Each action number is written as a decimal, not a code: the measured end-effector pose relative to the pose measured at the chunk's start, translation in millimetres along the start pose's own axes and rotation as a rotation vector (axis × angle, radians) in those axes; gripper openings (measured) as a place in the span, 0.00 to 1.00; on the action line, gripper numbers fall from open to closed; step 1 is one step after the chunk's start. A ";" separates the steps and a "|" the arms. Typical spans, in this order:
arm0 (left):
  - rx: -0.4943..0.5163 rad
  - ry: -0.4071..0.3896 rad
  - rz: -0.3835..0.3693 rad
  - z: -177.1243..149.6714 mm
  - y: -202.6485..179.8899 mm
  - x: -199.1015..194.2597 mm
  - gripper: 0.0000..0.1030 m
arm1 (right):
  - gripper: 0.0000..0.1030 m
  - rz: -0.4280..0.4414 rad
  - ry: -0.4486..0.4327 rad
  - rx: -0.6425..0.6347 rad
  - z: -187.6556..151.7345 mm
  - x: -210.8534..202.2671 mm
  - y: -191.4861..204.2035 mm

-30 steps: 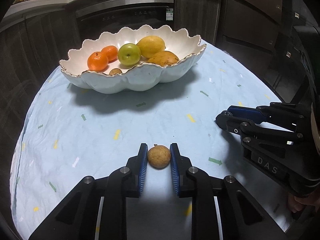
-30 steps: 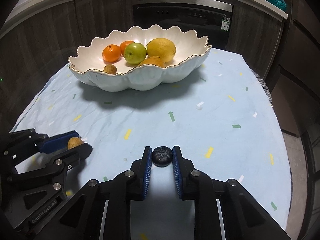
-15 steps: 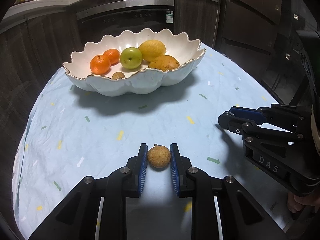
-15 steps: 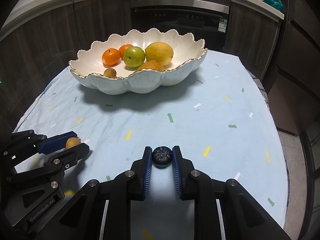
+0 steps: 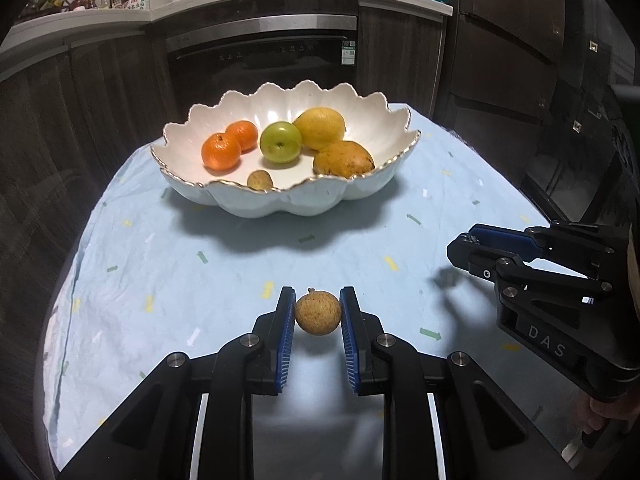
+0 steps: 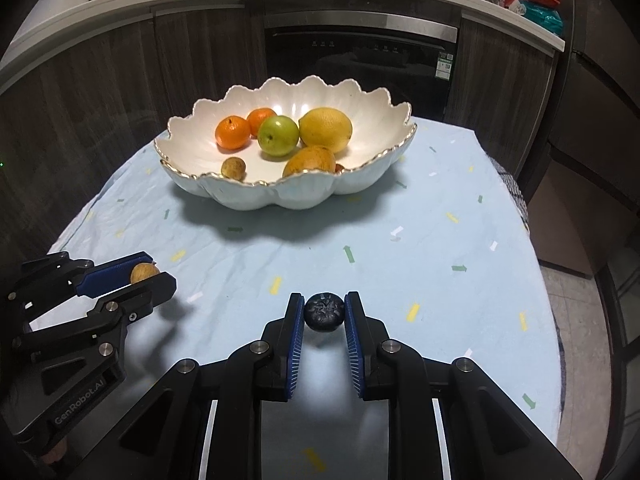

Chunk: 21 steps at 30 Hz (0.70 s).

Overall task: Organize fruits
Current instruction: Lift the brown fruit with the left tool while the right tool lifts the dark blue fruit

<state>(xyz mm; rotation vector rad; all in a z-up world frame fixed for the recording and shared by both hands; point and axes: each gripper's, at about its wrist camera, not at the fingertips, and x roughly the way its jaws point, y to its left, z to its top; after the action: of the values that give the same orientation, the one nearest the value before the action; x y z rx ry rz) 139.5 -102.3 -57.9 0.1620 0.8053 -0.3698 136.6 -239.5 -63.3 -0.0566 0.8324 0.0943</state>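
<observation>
Left wrist view: a small, round, tan-brown fruit [image 5: 318, 312] is clamped between the blue pads of the left gripper [image 5: 318, 314] and is held clear of the pale blue tablecloth [image 5: 160, 280]. Farther back on the cloth, a scalloped white bowl [image 5: 288, 200] with a gold rim is seen; two mandarins [image 5: 222, 151], a green apple [image 5: 281, 142], a lemon [image 5: 320, 128], a brownish-yellow fruit [image 5: 343, 159] and another small tan fruit [image 5: 260, 180] lie in it. At the right edge, the right gripper [image 5: 466, 246] is seen side-on, its contents hidden.

Right wrist view: a small dark, nearly black fruit [image 6: 324, 312] is gripped between the pads of the right gripper, above the cloth. At the lower left, the left gripper is seen closed on its tan fruit. The bowl stands well beyond both grippers, before a dark built-in oven [image 6: 360, 56].
</observation>
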 end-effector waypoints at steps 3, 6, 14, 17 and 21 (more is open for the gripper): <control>0.000 -0.011 0.003 3.2 1.8 -3.9 0.22 | 0.21 -0.001 -0.011 -0.001 3.8 -3.9 1.7; -0.002 -0.023 0.007 7.9 4.7 -7.8 0.22 | 0.21 -0.003 -0.024 -0.001 9.3 -7.9 3.1; -0.008 -0.046 0.014 20.6 12.8 -13.2 0.22 | 0.21 -0.009 -0.052 -0.002 22.8 -14.5 3.3; -0.012 -0.058 0.016 26.7 17.6 -14.3 0.23 | 0.21 -0.013 -0.064 -0.003 29.1 -16.3 3.8; -0.013 -0.075 0.026 35.4 23.7 -15.4 0.23 | 0.21 -0.017 -0.081 -0.008 39.1 -18.1 5.1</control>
<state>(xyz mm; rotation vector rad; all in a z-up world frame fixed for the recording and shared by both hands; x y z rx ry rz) 162.7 -86.2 -22.4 0.1457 0.7307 -0.3445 152.8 -232.1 -23.7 -0.0671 0.7505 0.0834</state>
